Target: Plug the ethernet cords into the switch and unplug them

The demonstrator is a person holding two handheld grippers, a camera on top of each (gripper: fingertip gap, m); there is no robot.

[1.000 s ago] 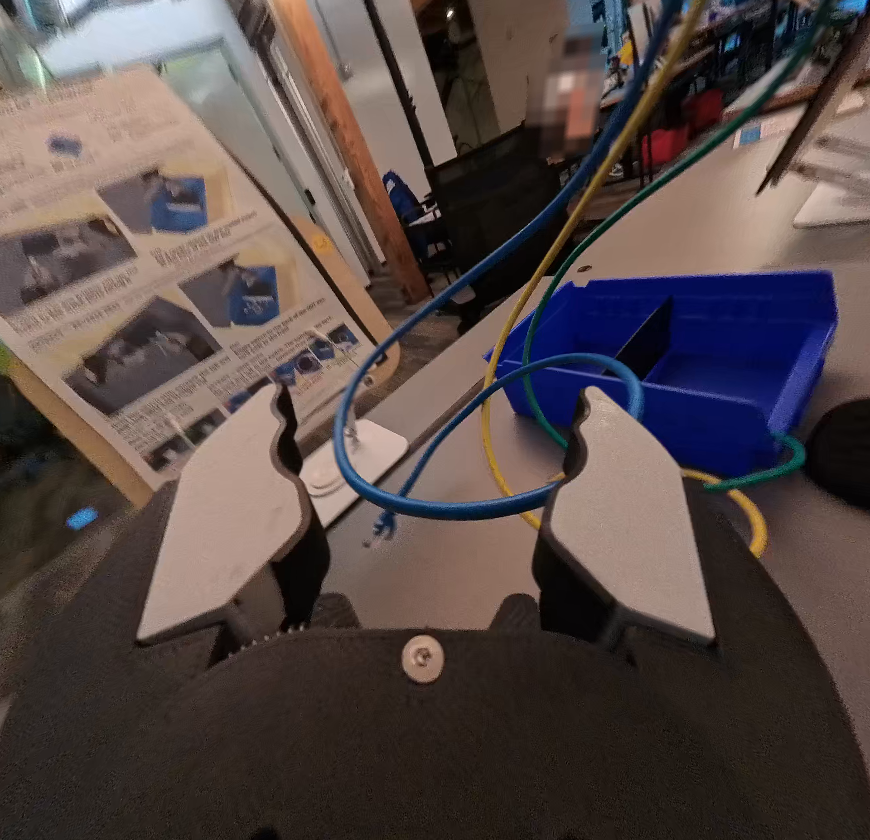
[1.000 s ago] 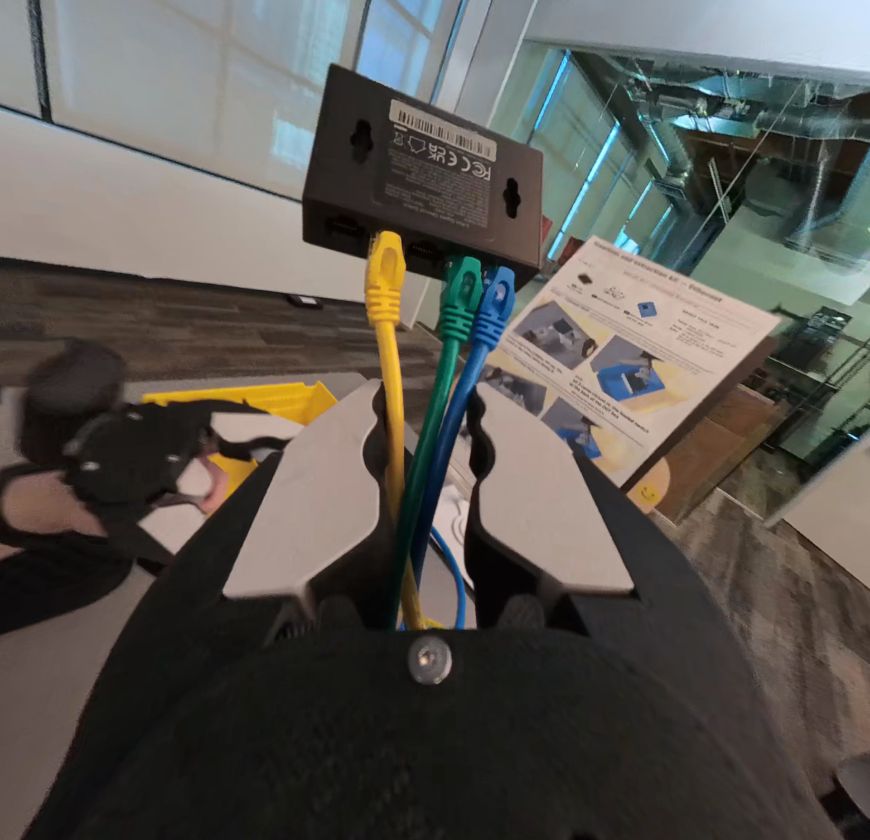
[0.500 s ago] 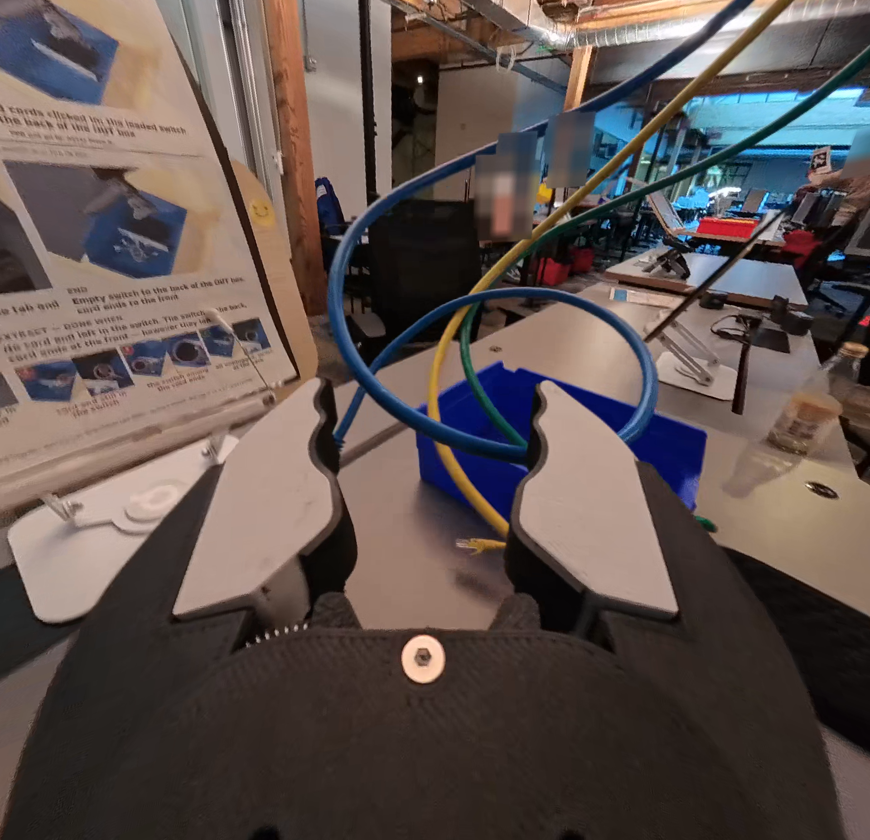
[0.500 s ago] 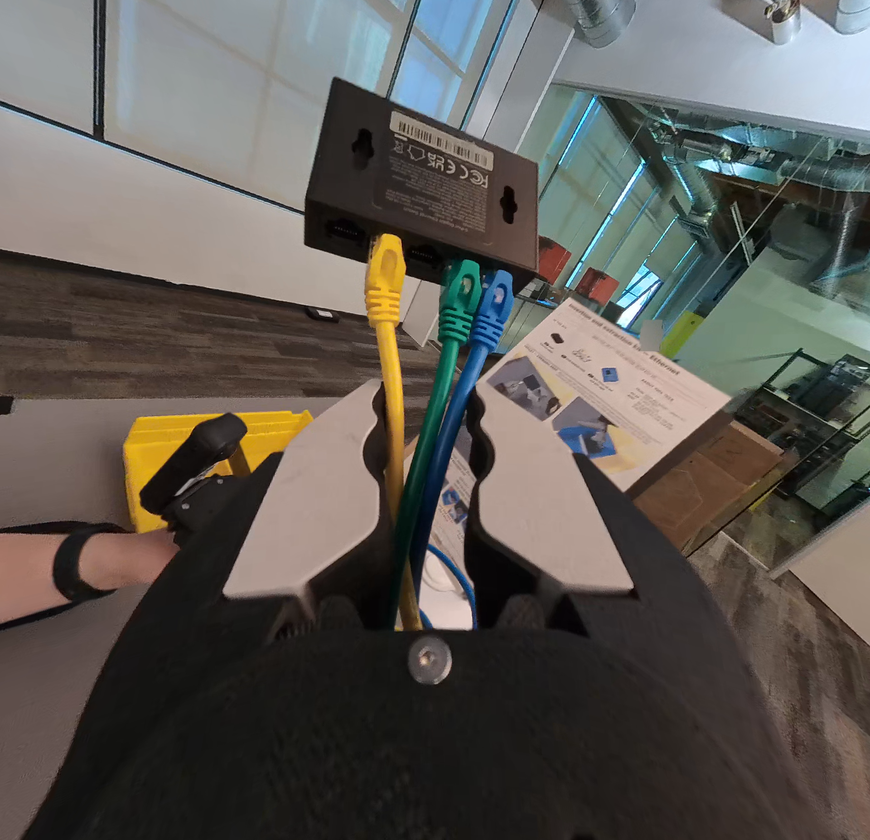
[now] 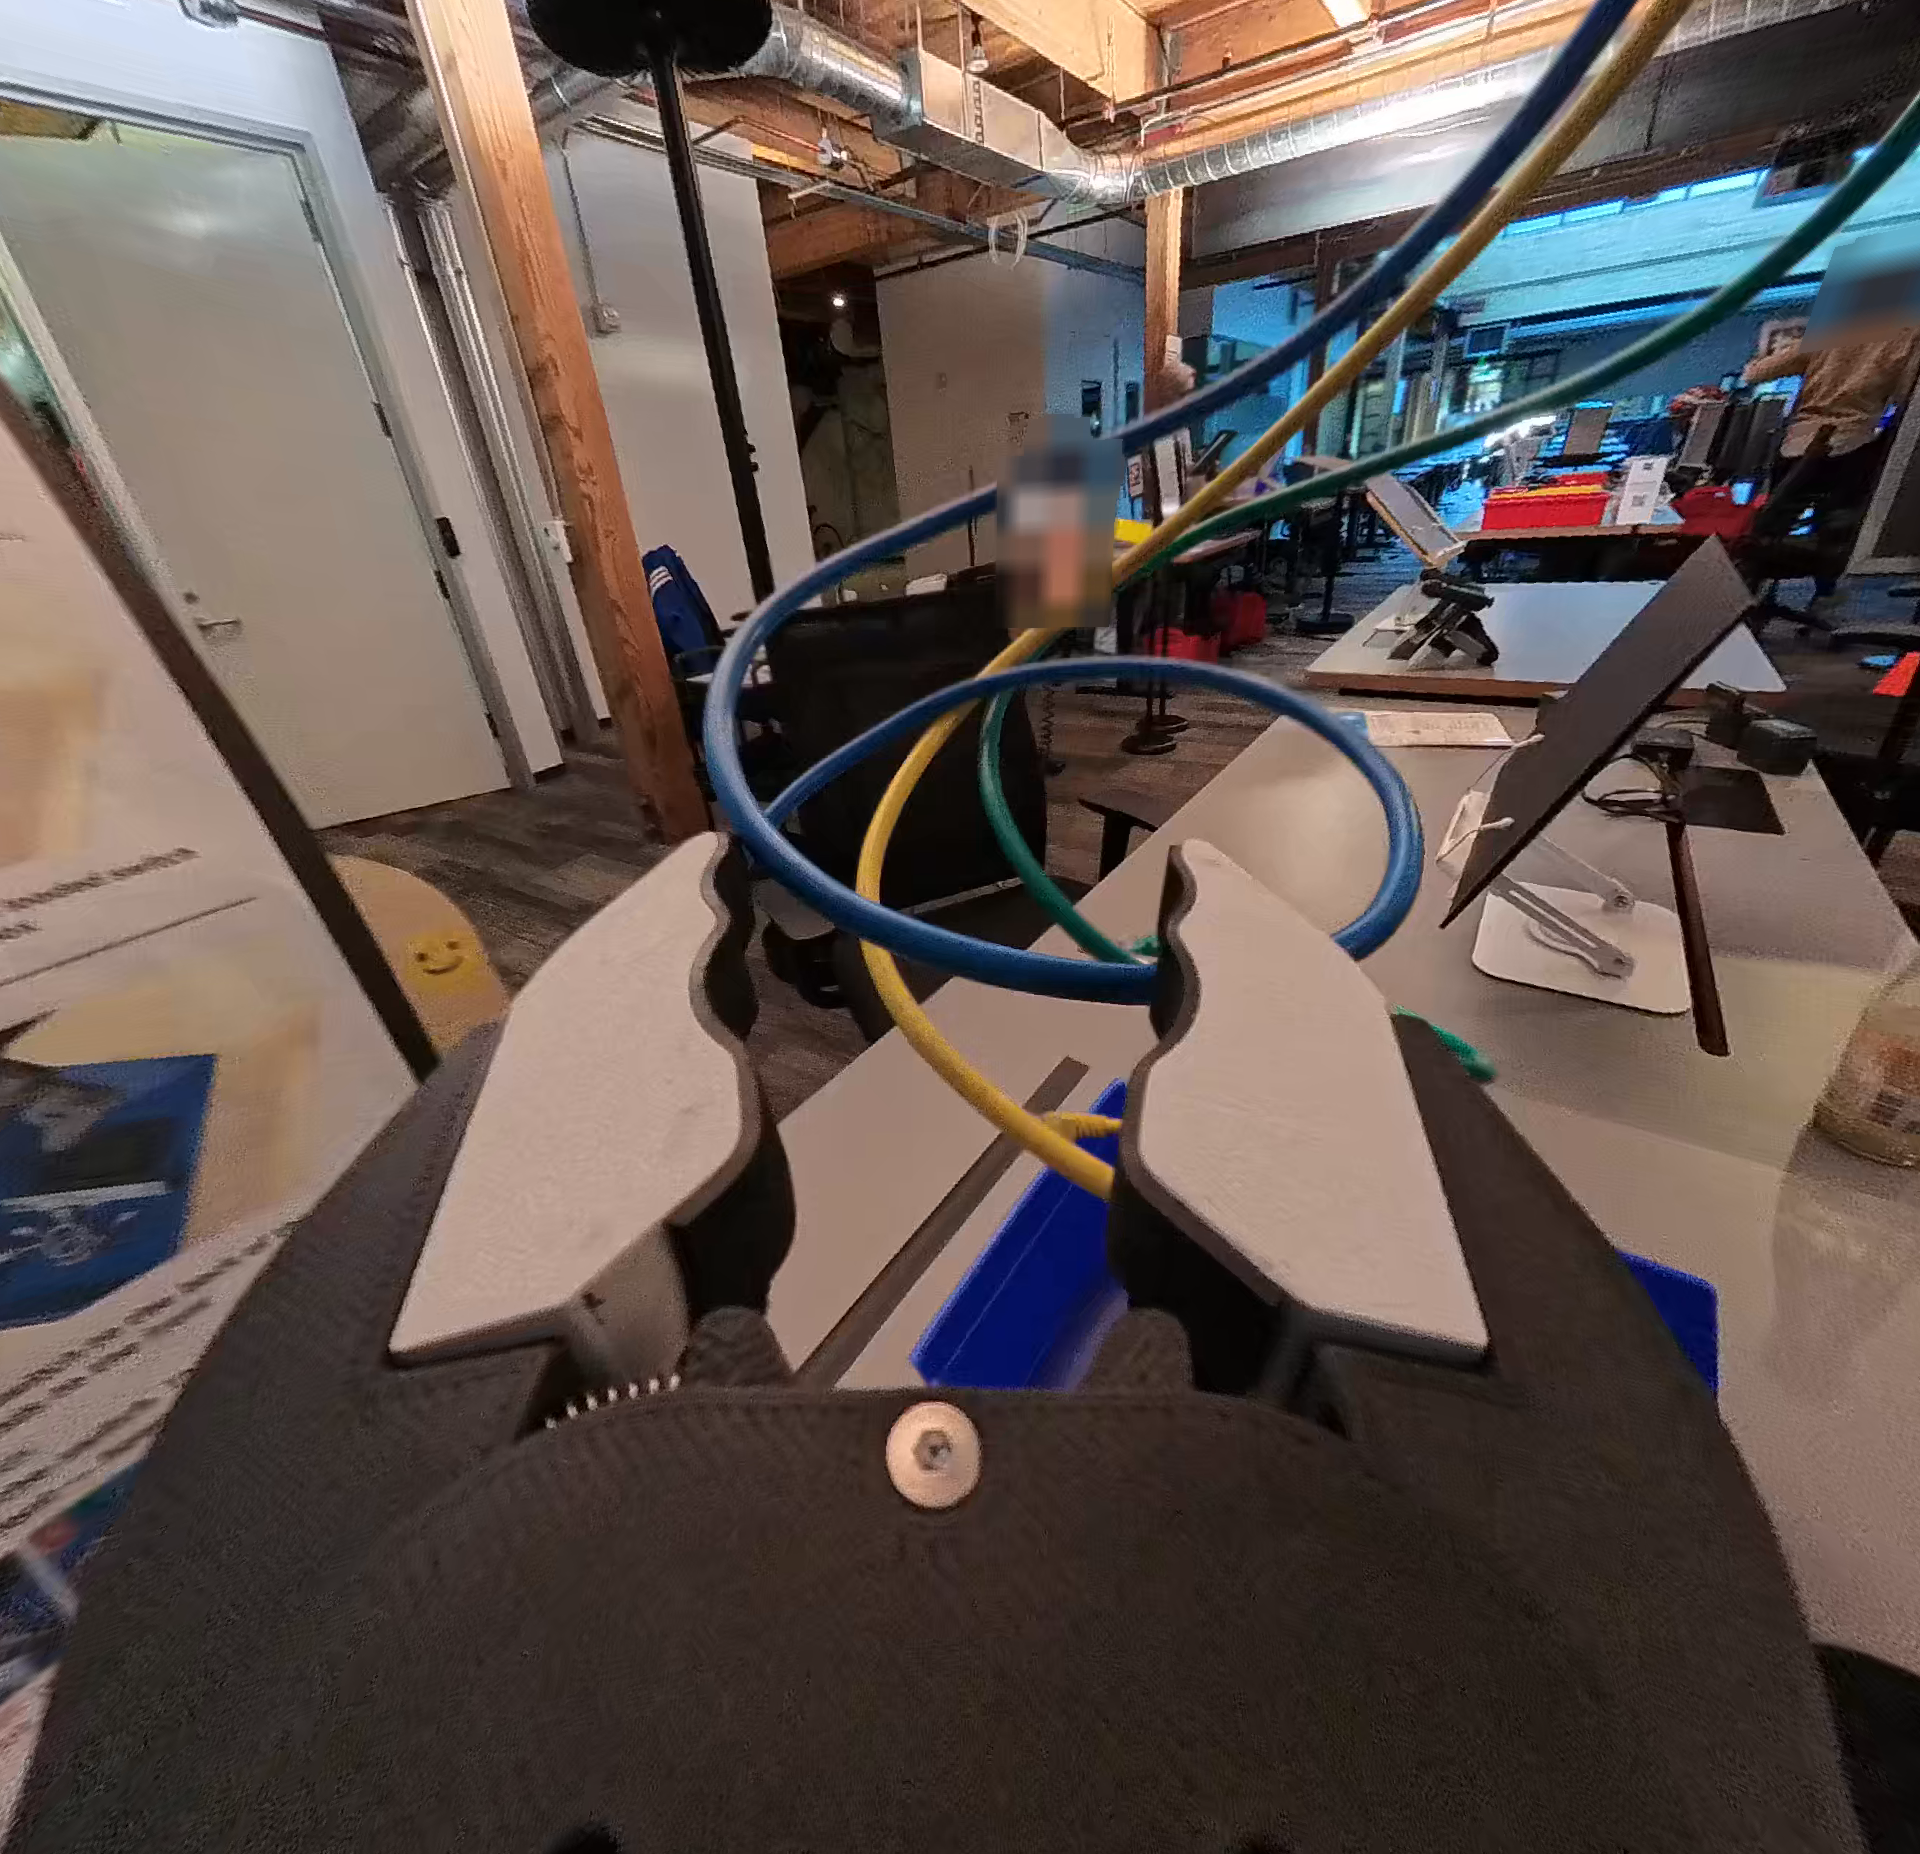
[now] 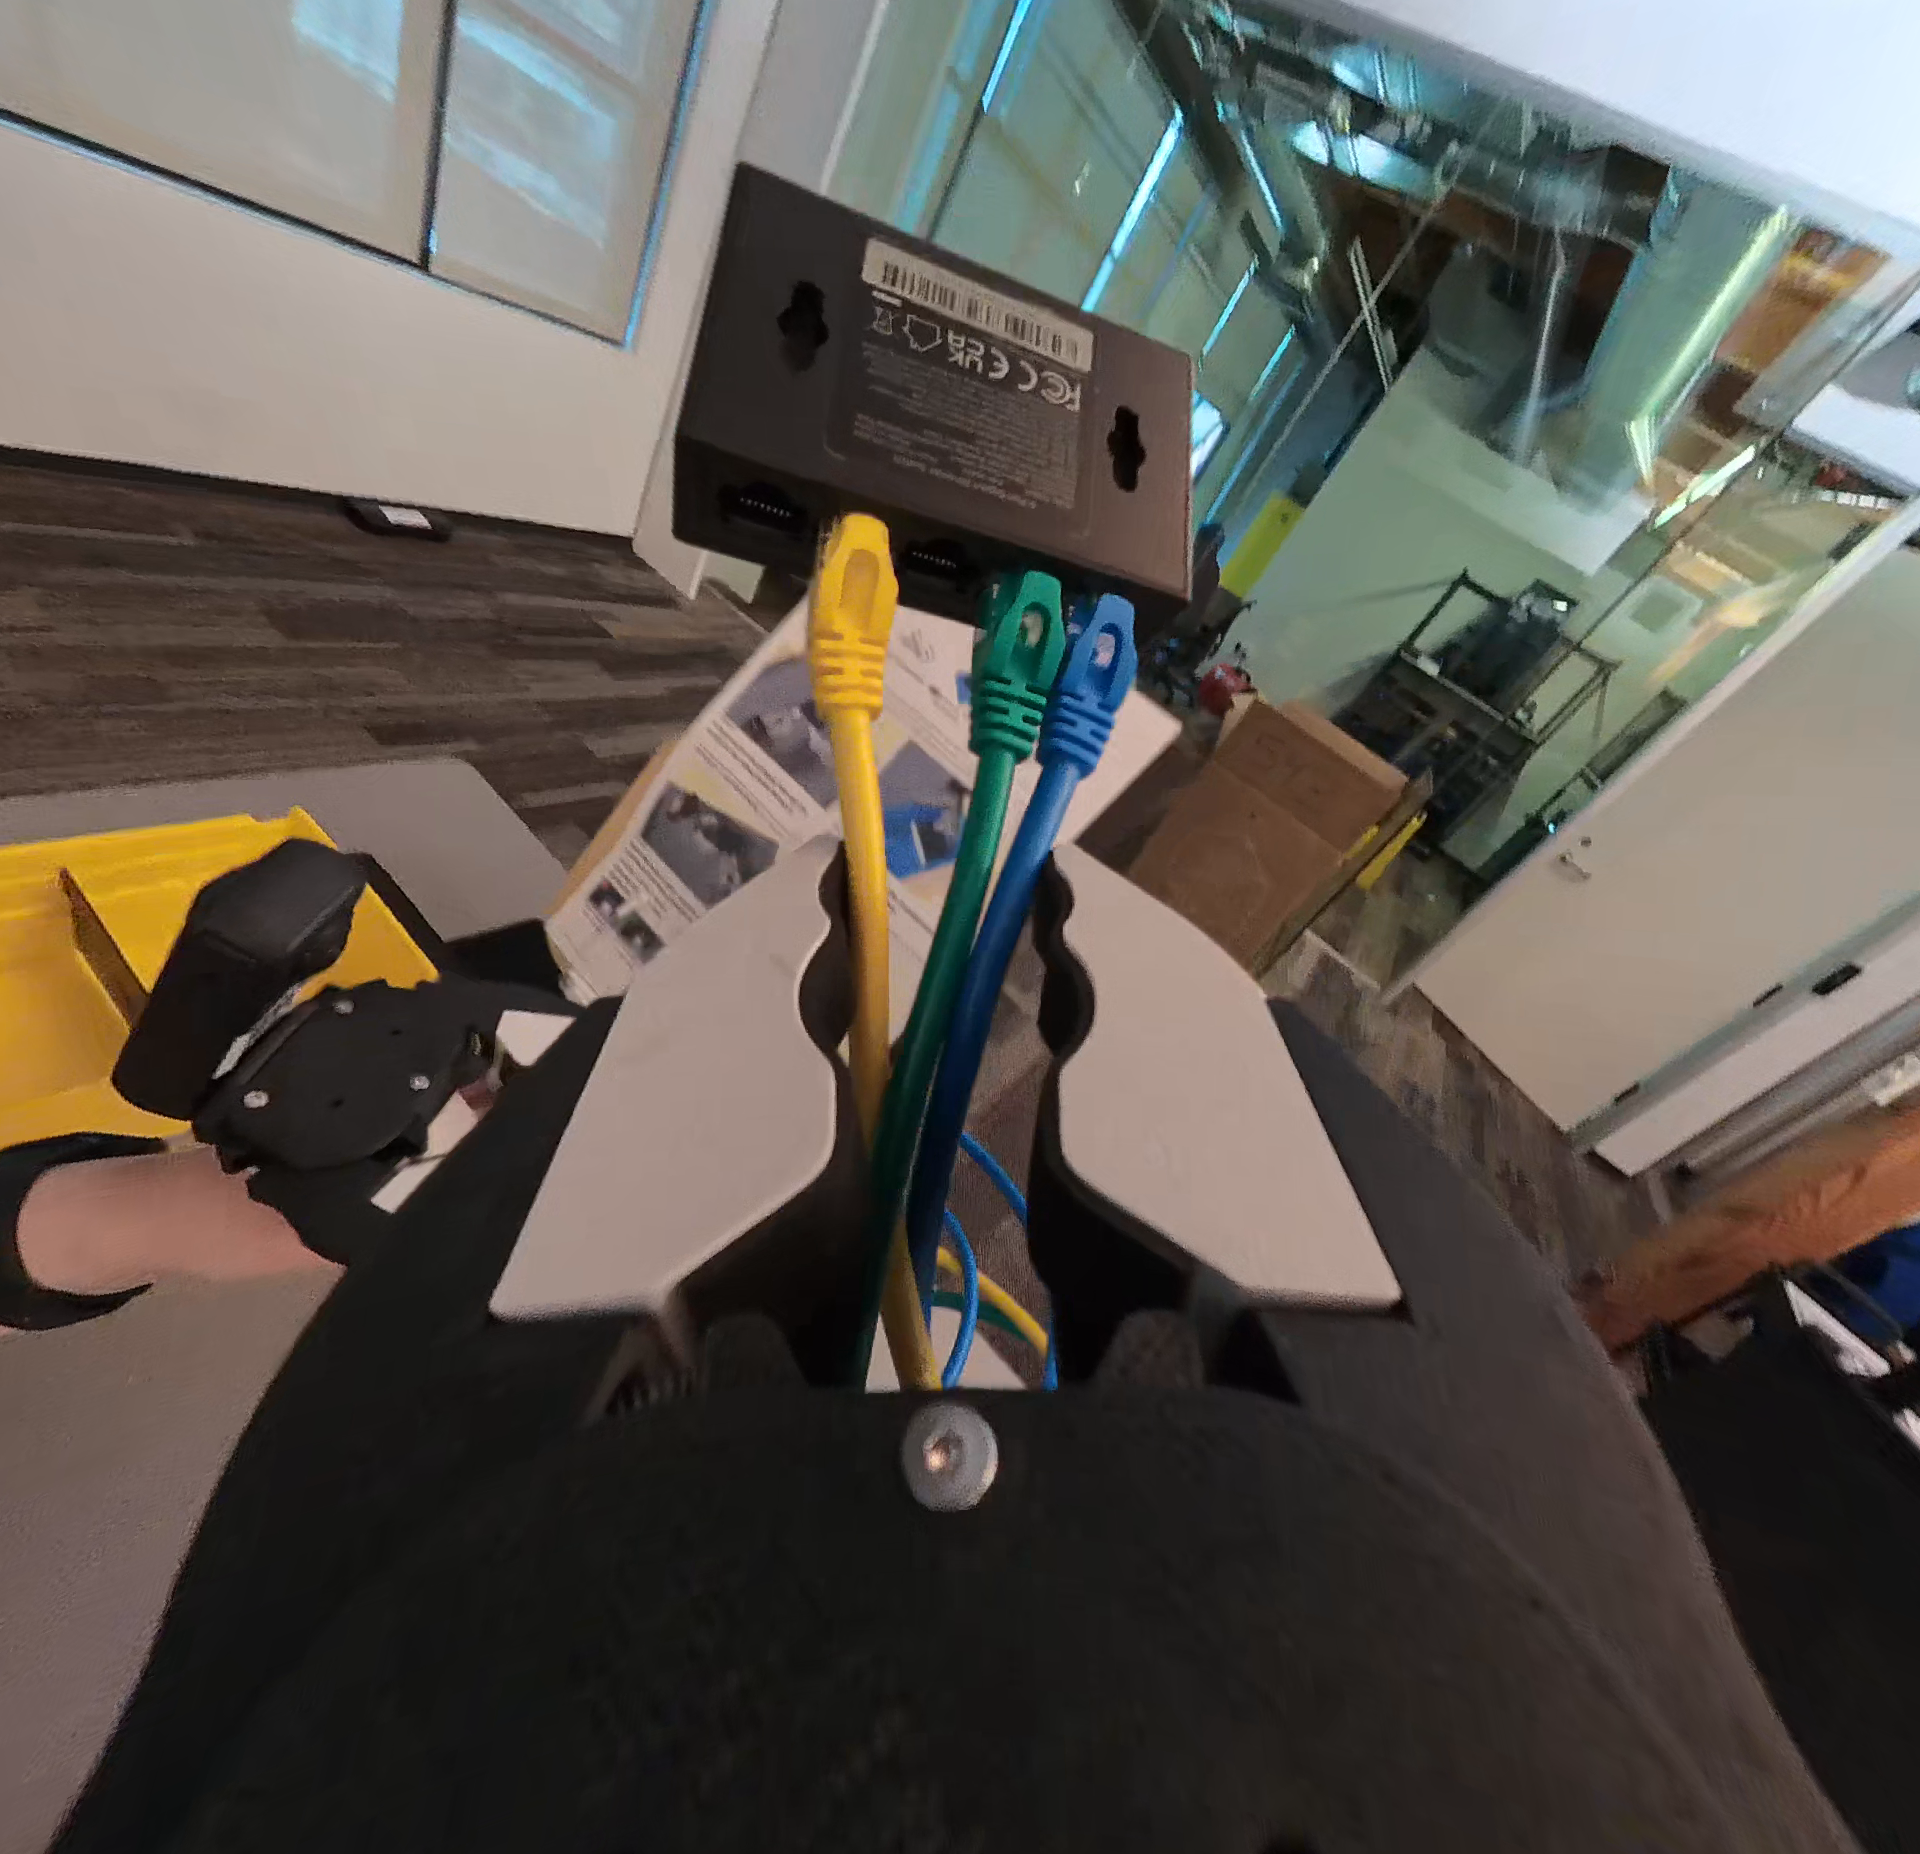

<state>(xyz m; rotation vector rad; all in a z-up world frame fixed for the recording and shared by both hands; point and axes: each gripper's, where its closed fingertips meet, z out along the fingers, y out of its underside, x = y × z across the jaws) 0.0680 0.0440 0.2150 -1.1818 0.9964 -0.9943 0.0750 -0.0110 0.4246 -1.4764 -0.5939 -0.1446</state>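
My right gripper (image 6: 940, 931) pinches 3 cords, lifting the plugged-in switch (image 6: 935, 402) higher than a second ago. My left gripper (image 5: 940, 931), spread and empty, has risen toward the blue cord's (image 5: 935, 957) loop; unplugging comes next.

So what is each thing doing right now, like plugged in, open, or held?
Switch: hanging in the air from its cords.
Yellow cord: plugged in.
Green cord: plugged in.
Blue cord: plugged in.
Right gripper: shut on the three cords.
Left gripper: open, holding nothing.
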